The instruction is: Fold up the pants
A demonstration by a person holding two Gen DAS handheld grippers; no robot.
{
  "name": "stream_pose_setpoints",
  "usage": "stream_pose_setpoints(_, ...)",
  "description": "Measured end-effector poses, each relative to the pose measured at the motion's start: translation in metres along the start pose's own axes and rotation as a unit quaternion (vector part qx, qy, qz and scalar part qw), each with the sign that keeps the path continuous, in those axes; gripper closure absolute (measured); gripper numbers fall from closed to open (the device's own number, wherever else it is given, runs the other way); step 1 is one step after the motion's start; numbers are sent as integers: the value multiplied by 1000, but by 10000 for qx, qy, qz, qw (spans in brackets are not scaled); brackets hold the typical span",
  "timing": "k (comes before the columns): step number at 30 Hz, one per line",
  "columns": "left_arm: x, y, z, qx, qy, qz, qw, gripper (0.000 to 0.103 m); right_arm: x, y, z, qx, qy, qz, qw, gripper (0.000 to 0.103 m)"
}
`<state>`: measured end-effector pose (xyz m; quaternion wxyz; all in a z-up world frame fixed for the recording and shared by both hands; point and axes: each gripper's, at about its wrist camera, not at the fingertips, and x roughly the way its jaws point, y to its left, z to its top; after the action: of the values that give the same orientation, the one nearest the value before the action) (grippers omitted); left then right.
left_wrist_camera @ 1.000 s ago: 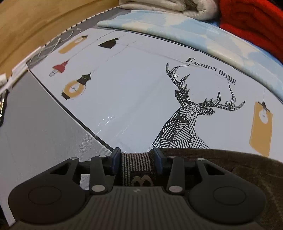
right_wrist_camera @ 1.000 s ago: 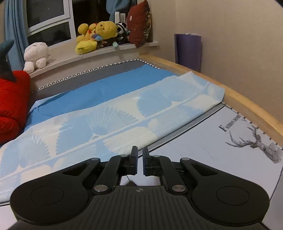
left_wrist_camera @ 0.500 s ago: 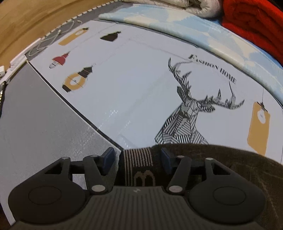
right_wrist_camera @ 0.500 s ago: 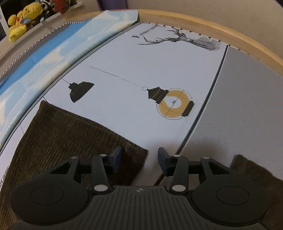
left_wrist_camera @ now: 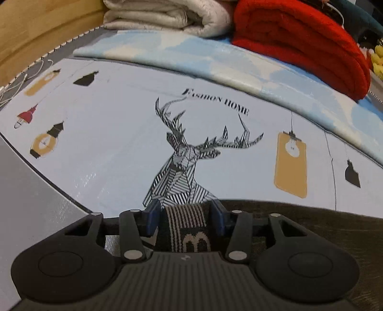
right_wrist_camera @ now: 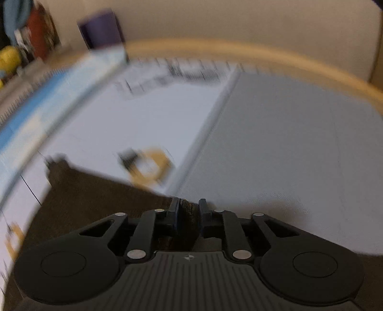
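Pants [left_wrist_camera: 299, 229], dark brown and ribbed like corduroy, lie on a printed mat [left_wrist_camera: 115, 148] and fill the lower right of the left wrist view. Their striped waistband [left_wrist_camera: 185, 222], with a pale letter woven into it, sits in the gap of the left gripper [left_wrist_camera: 185, 215]; the jaws stand apart, one to each side of the band, with space showing between the blue fingers [left_wrist_camera: 152, 216] and the cloth, so they are not clamped on it. In the right wrist view, which is badly smeared by motion, the right gripper [right_wrist_camera: 188, 211] has its jaws drawn close together on a fold of the same brown cloth [right_wrist_camera: 95, 203], which bunches up dark between the two fingers. The rest of that cloth spreads away to the left and below.

Beyond the left gripper the mat shows a striped deer head [left_wrist_camera: 186, 162] with the words "FASHION HOME" above it, a yellow hanging lamp tag [left_wrist_camera: 290, 167] to the right and small lanterns [left_wrist_camera: 44, 142] to the left. A grey mat panel [left_wrist_camera: 31, 203] borders it on the left. Farther back lies a pale blue sheet [left_wrist_camera: 215, 59], and on it rest a folded cream blanket [left_wrist_camera: 167, 16] and a folded red blanket [left_wrist_camera: 299, 43], side by side. A white cable [left_wrist_camera: 24, 76] trails at the far left edge.
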<state>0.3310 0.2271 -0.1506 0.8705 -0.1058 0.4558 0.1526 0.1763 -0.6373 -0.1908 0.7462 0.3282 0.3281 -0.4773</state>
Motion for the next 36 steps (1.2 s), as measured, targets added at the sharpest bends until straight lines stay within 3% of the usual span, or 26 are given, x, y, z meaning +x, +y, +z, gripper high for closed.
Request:
stream_pose_setpoints(2,-3,10,3,-260,52,-63,9996,28,-15,-5,3,3,-148,13,9999,74)
stream_pose_setpoints(4,-4,21,4,-506,142,-256,9983,26,-36,-4,8,-72,-274,108,9995,73)
stream_pose_setpoints(5,-1,24,2,-470,284,-372,9978,39,-49,-6,11,-92,-347,290,9989,73)
stream_pose_setpoints(6,5,26,-1,-341,475,-409,9974,67,-63,-5,12,-153,-422,494,9978,73)
stream_pose_setpoints(9,9,35,-9,-405,488,-569,9964,67,-114,-2,13,-484,-669,1161,9898,73)
stream_pose_setpoints(13,-32,32,-2,-537,170,-458,9974,67,-192,-10,-7,-808,-945,2087,9700,70)
stream_pose_setpoints(16,-79,35,-2,-287,-154,-563,9979,52,-250,-24,-32,-1117,-1265,2647,9494,63)
stream_pose_setpoints(21,-145,57,-33,50,-89,-677,9977,51,-310,-45,-78,-1973,-1390,3183,9167,58)
stream_pose_setpoints(26,-179,66,-107,603,-88,-867,9944,51,-318,-60,-120,-2752,-1603,3058,8973,58)
stream_pose_setpoints(28,-170,73,-142,712,26,-886,9935,52,-317,-67,-136,-2913,-1540,2867,8996,58)
stream_pose_setpoints(29,-162,74,-153,851,326,-824,9924,52,-313,-70,-140,-2937,-1413,2800,9030,58)
stream_pose_setpoints(30,-156,73,-159,980,645,-697,9906,54,-309,-73,-145,-2979,-1232,2769,9052,58)
stream_pose_setpoints(33,-152,77,-162,974,566,-675,9913,48,-299,-75,-157,-3148,-800,2513,9118,58)
stream_pose_setpoints(36,-136,80,-163,920,846,-291,9917,47,-305,-76,-162,-3361,-1015,2486,9027,58)
